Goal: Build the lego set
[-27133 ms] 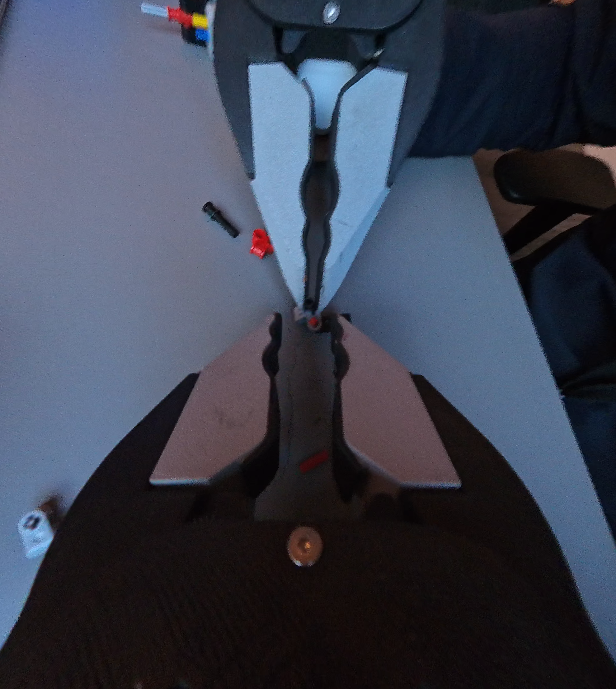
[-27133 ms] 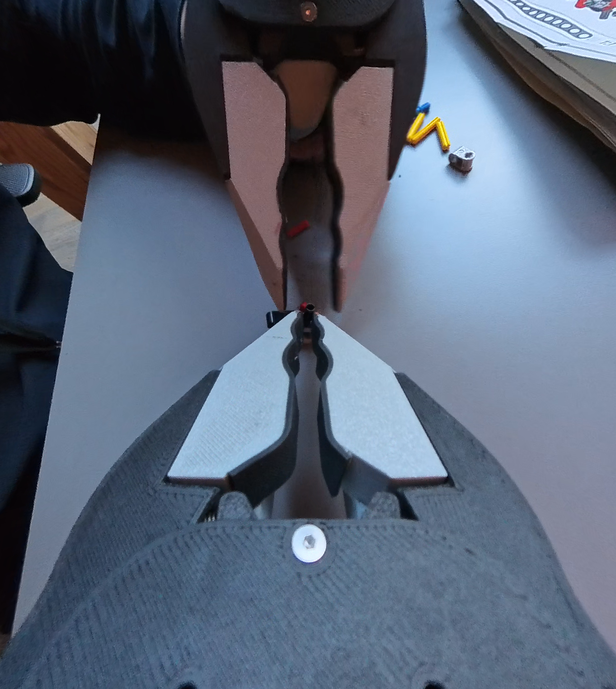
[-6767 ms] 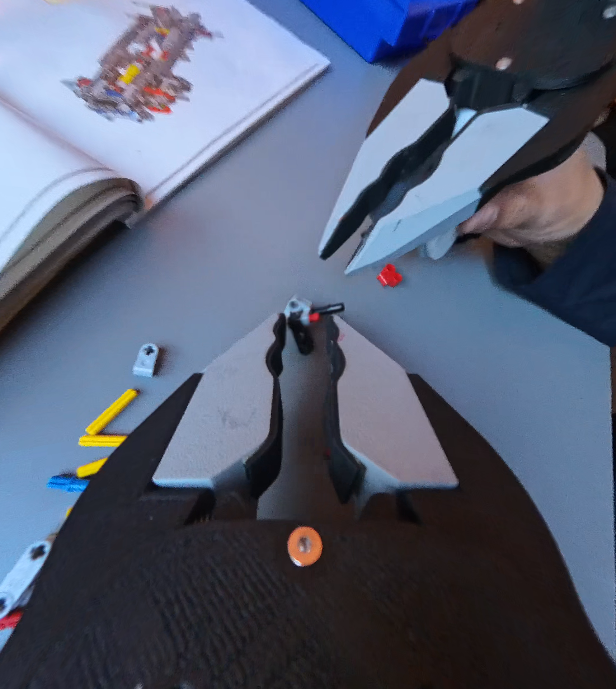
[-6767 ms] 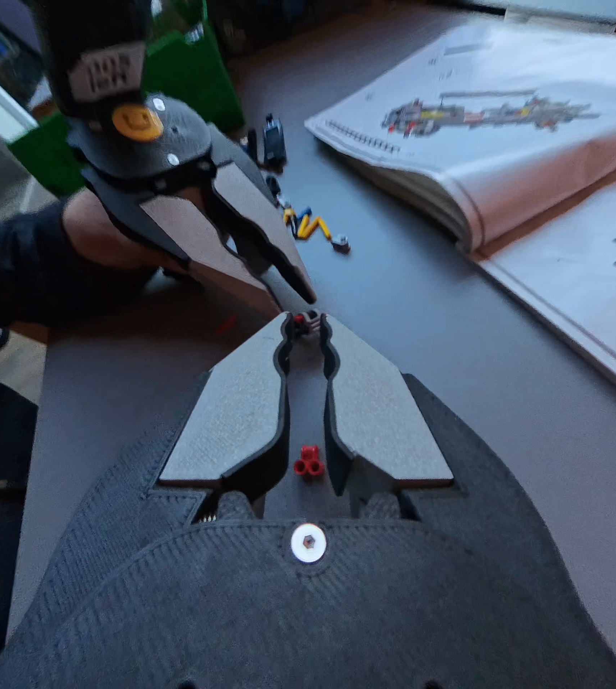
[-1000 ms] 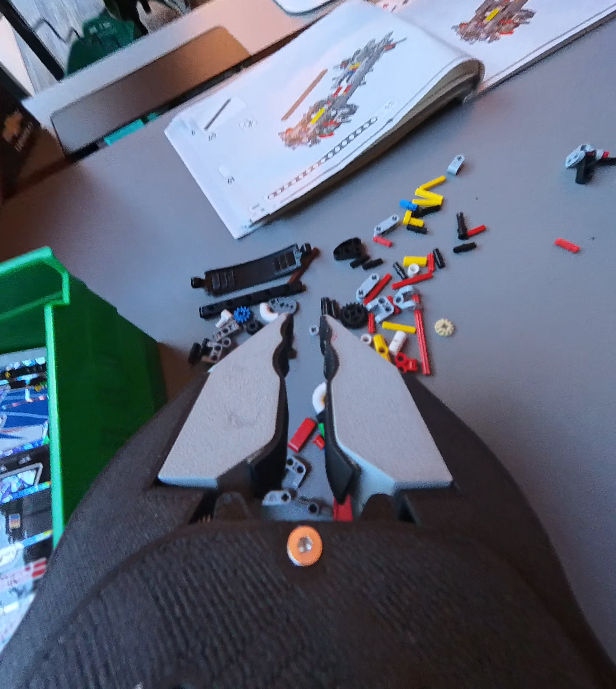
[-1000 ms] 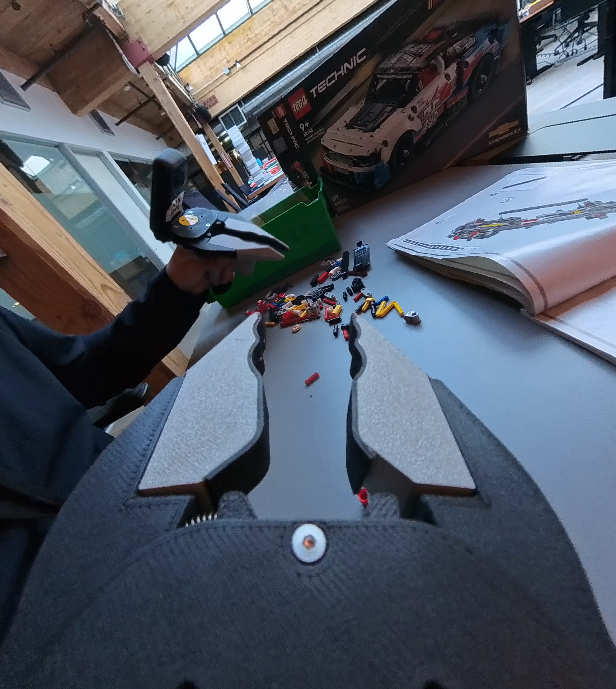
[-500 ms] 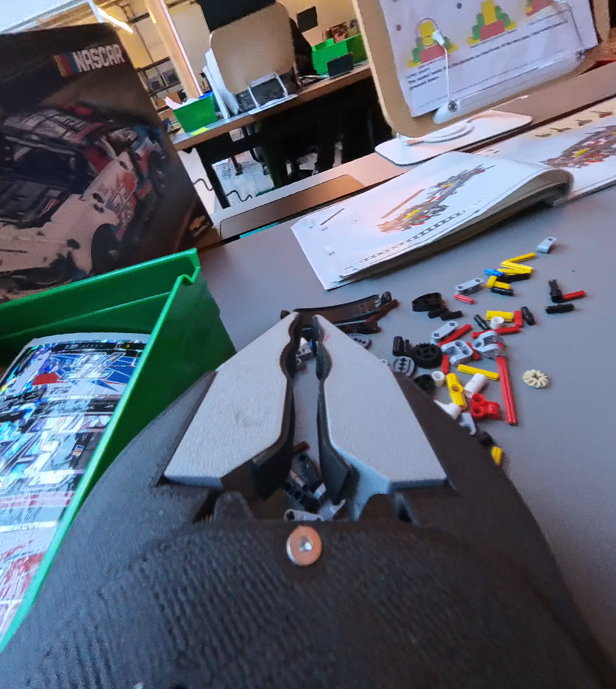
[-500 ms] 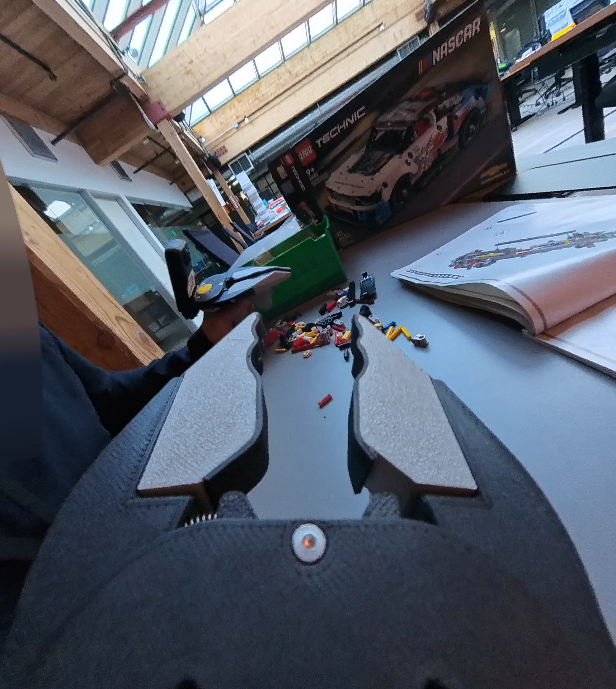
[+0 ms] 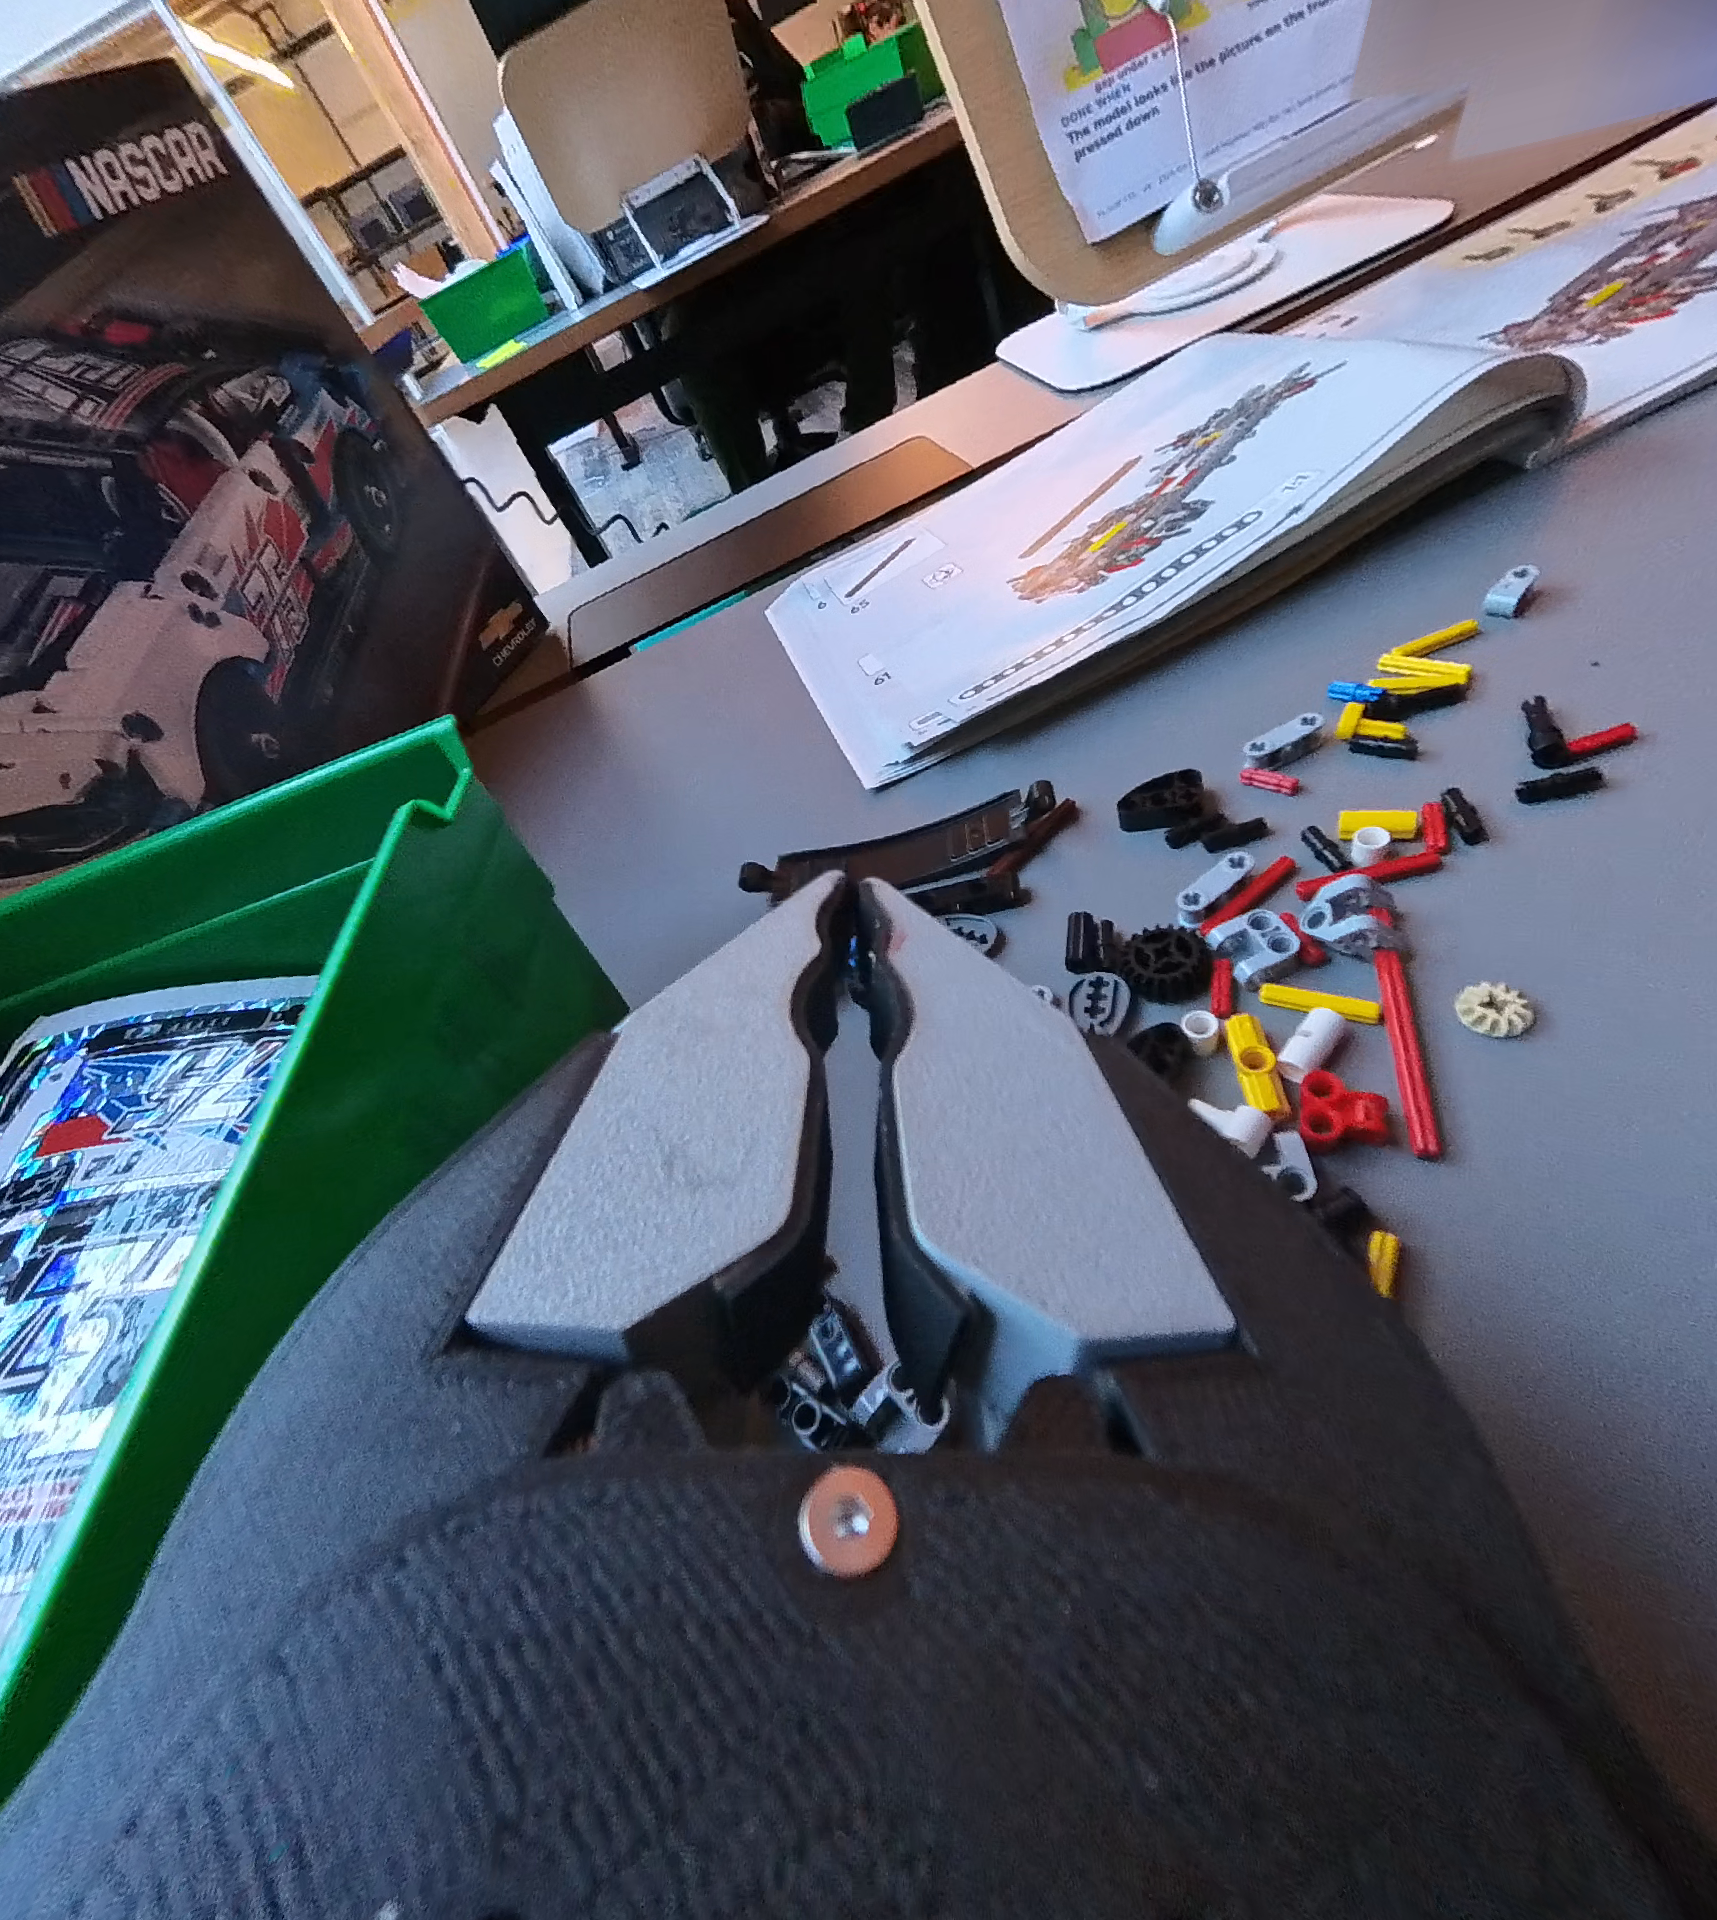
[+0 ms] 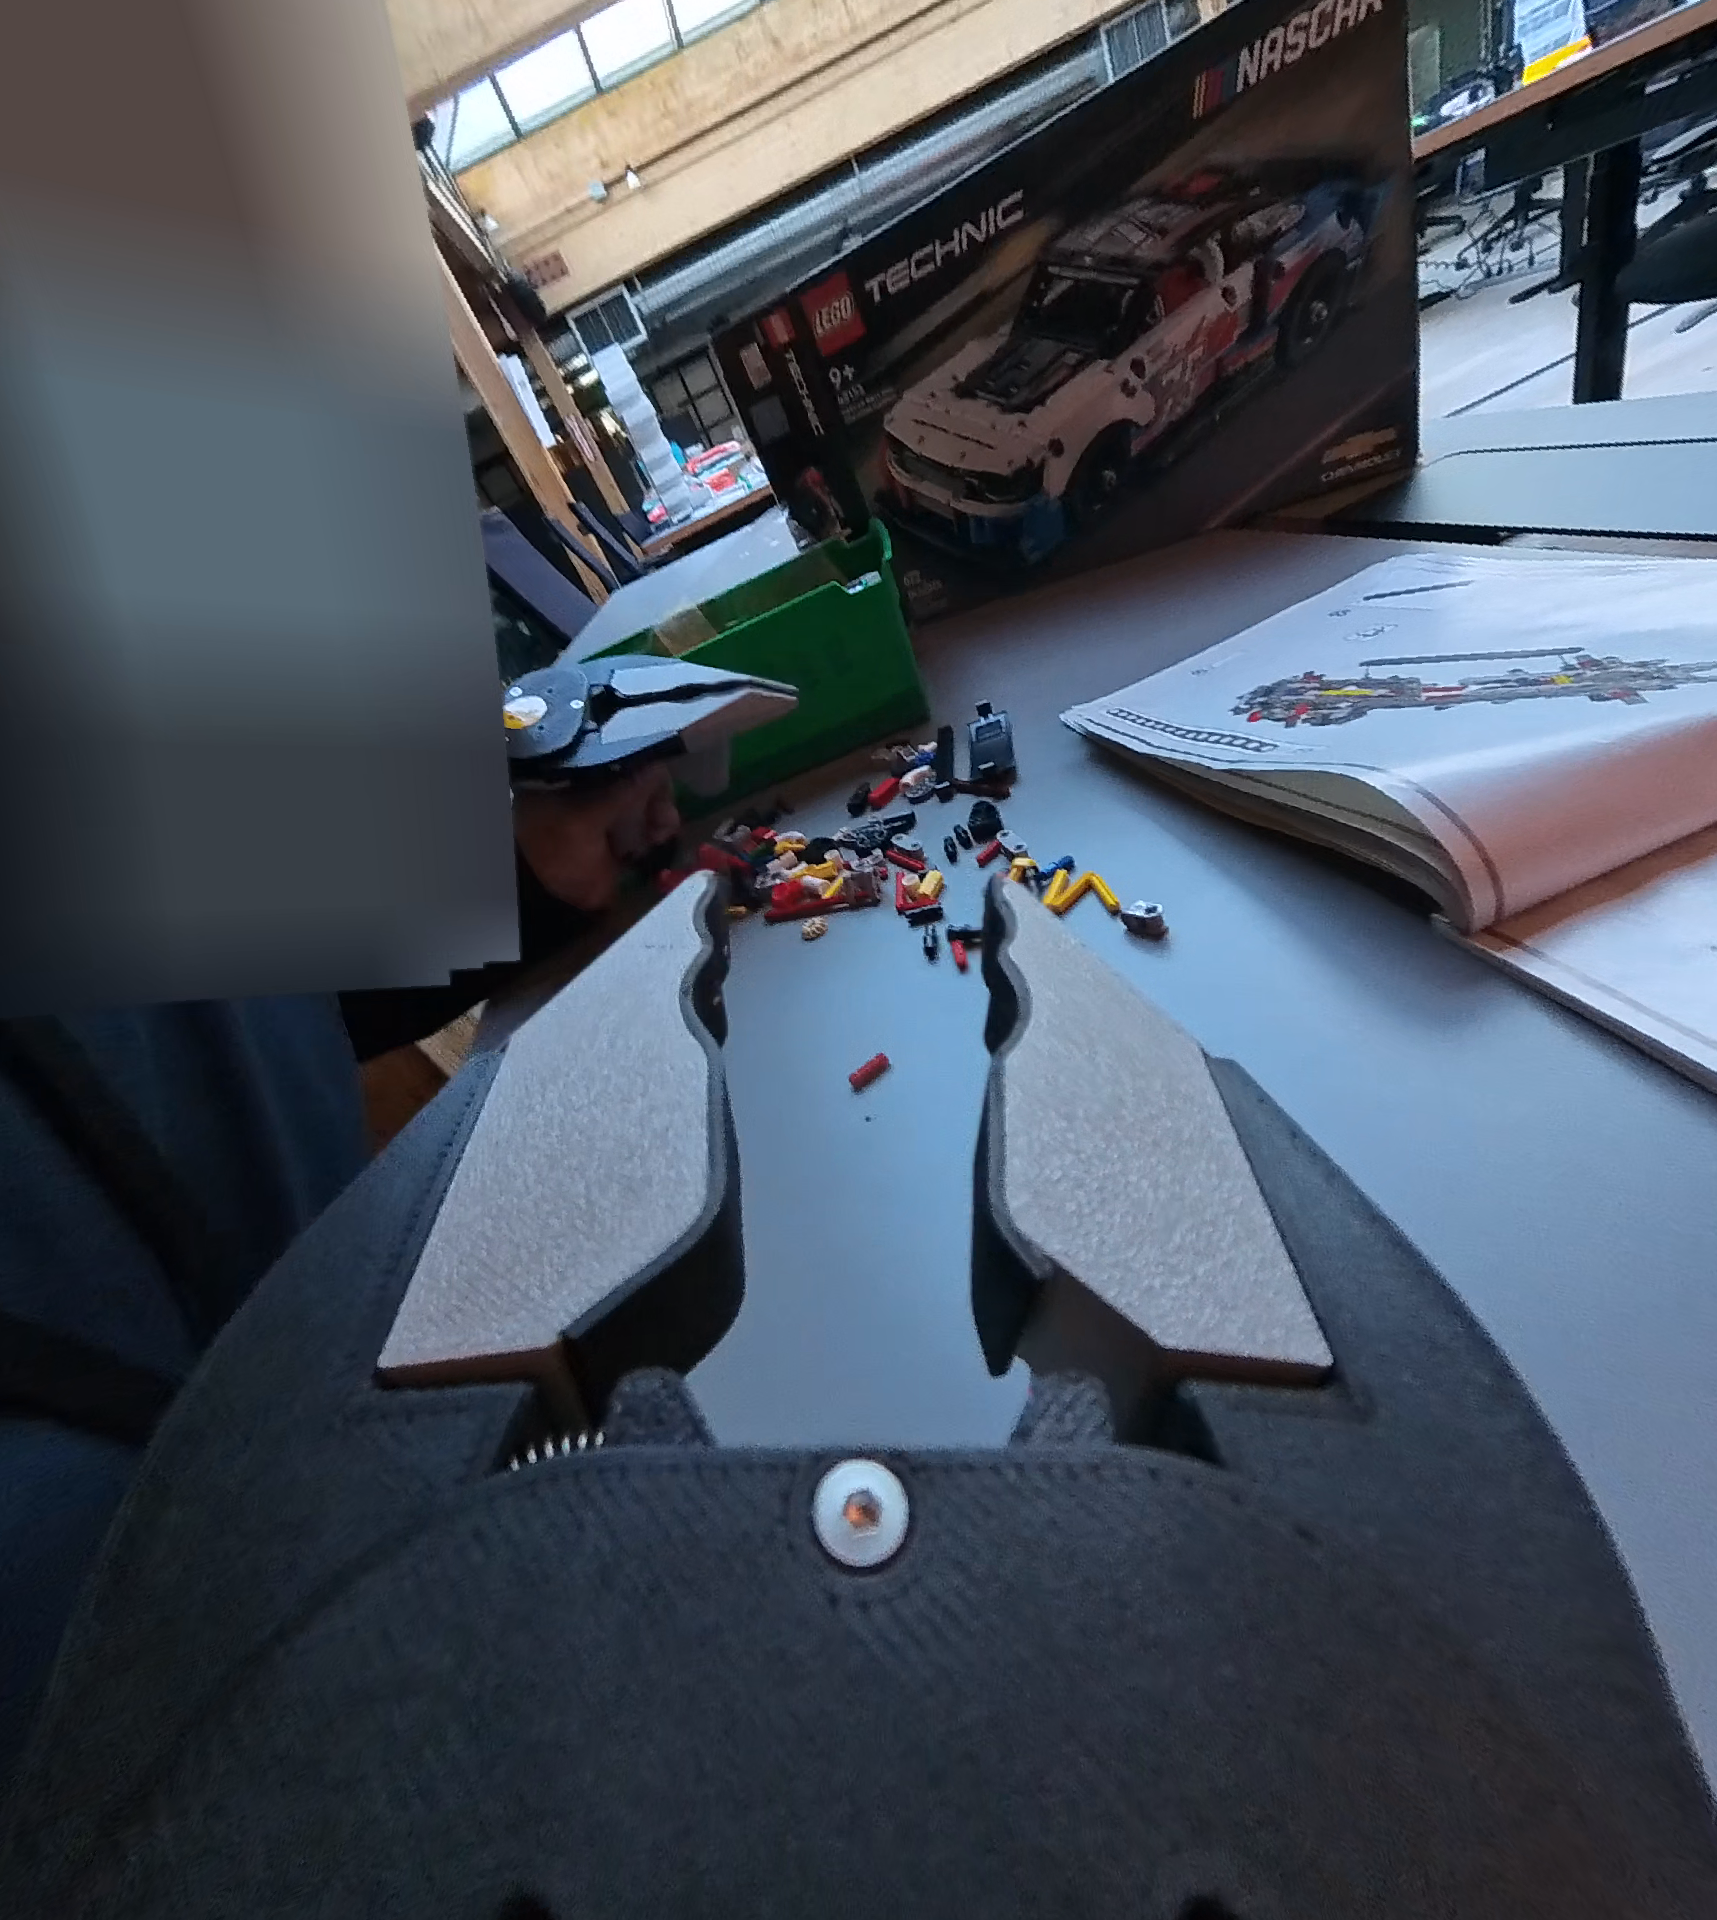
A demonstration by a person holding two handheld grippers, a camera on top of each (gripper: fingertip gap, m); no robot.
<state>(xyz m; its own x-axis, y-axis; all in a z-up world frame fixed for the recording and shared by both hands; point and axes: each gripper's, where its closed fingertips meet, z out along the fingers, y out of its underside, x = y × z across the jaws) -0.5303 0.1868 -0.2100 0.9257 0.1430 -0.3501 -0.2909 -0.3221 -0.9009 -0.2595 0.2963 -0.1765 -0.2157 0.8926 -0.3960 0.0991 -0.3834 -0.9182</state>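
Observation:
My left gripper (image 9: 854, 899) is shut, its fingertips together with nothing visible between them. It hovers low over the grey table (image 9: 1612, 1299), at the left edge of a scatter of small building-toy parts (image 9: 1301, 935), just before a long black curved piece (image 9: 937, 842). In the right wrist view it (image 10: 771, 694) is held by a hand beside the green bin (image 10: 812, 655). My right gripper (image 10: 854, 899) is open and empty, above the table. A small red pin (image 10: 869, 1070) lies on the table seen between its fingers, with the parts pile (image 10: 833, 873) farther ahead.
A green bin (image 9: 210, 935) holding a shiny sticker sheet (image 9: 54, 1247) stands left of the left gripper. A large toy-car box (image 10: 1093, 312) stands behind it. An open instruction book (image 9: 1197, 540) lies beyond the parts. A person's dark sleeve (image 10: 54, 1195) is at left. One gripper's finger ends stand about 30 cm off the other's. To the long black curved piece (image 9: 937, 842): left tips about 10 cm, right tips about 30 cm.
The left gripper's jaws closed fully while it tilted up from looking down on the pile to a low, level view. The right gripper stayed open and shifted slightly.

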